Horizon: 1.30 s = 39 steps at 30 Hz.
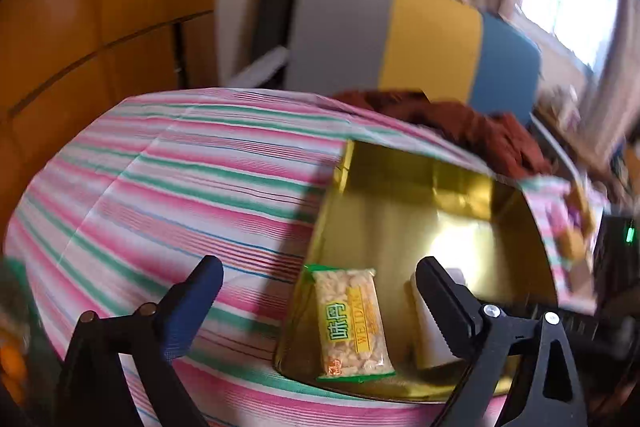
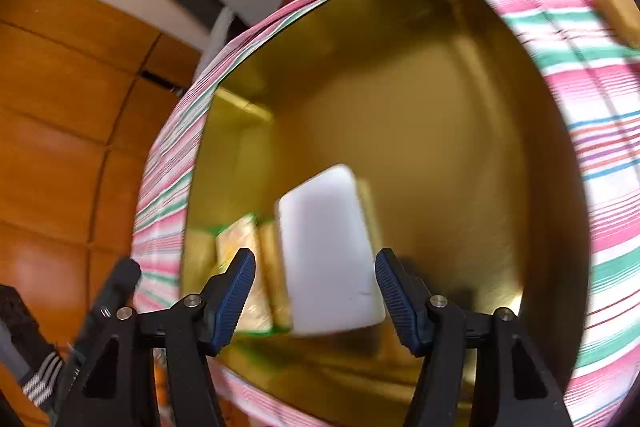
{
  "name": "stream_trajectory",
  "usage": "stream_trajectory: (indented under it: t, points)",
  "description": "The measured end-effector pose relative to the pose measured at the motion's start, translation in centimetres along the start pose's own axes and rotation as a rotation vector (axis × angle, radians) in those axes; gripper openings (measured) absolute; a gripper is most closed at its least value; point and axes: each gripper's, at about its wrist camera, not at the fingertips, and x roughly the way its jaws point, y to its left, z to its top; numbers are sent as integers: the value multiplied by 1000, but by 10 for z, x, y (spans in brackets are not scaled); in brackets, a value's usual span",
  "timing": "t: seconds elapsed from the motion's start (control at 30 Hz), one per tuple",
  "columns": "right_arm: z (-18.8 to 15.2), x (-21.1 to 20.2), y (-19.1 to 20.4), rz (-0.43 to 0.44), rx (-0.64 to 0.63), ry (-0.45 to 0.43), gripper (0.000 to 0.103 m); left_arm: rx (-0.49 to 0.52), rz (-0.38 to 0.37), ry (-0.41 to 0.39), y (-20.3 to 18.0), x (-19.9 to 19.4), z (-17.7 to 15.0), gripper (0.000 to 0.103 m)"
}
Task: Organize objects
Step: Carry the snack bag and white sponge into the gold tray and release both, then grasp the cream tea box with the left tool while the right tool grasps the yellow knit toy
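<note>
Snack packet [image 1: 352,323] lies in the gold tray [image 1: 400,211]; left hand-held gripper [image 1: 320,287] spread, empty.
Right hand-held gripper [image 2: 314,277] (jaws apart) brackets the white block [image 2: 328,255]; likely releasing; next, withdraw.

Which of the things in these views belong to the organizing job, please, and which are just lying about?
Job:
gold tray
snack packet
white block
left gripper, open
right gripper, open around the block

Lying about:
striped cloth
brown garment
colour-block chair
</note>
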Motion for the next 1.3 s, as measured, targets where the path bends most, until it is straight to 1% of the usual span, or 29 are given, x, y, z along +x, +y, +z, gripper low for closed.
stream_trajectory:
  t: [0.07,0.1,0.23,0.37,0.43,0.5,0.6,0.8,0.9,1.0,1.1,1.17,1.27,1.3]
  points:
    - [-5,0,6,14,-14,12,63,-61,-8,-12,8,-6,-1,98]
    - [-8,-4,9,21,-33,3,63,-80,-11,-17,10,-8,-1,98]
    - [-13,-18,16,53,-86,-25,63,-104,-19,-35,8,-17,-4,98]
    - [-16,-39,20,11,-161,-78,63,-118,-39,-22,0,-18,-9,101]
    - [-19,-52,21,-25,-210,-118,63,-131,-57,-10,-7,-18,-12,103]
    - [-21,-67,22,-65,-258,-161,63,-133,-75,8,-15,-16,-16,103]
    - [-23,-86,17,-95,-295,-216,63,-120,-94,24,-26,-16,-21,103]
    - [-28,-134,-9,-153,-310,-352,63,-69,-141,38,-61,-19,-29,103]
    - [-31,-161,-32,-201,-296,-435,63,-5,-168,45,-88,-22,-34,103]
    - [-31,-183,-59,-252,-258,-497,63,88,-199,42,-121,-26,-43,103]
    - [-30,-196,-93,-307,-196,-526,63,196,-249,44,-157,-30,-52,103]
    - [-31,-202,-112,-338,-161,-531,63,225,-286,45,-171,-34,-57,103]
    - [-33,-211,-145,-416,-112,-561,63,257,-347,61,-193,-36,-64,103]
    - [-33,-215,-159,-474,-95,-585,63,267,-356,67,-198,-37,-66,103]
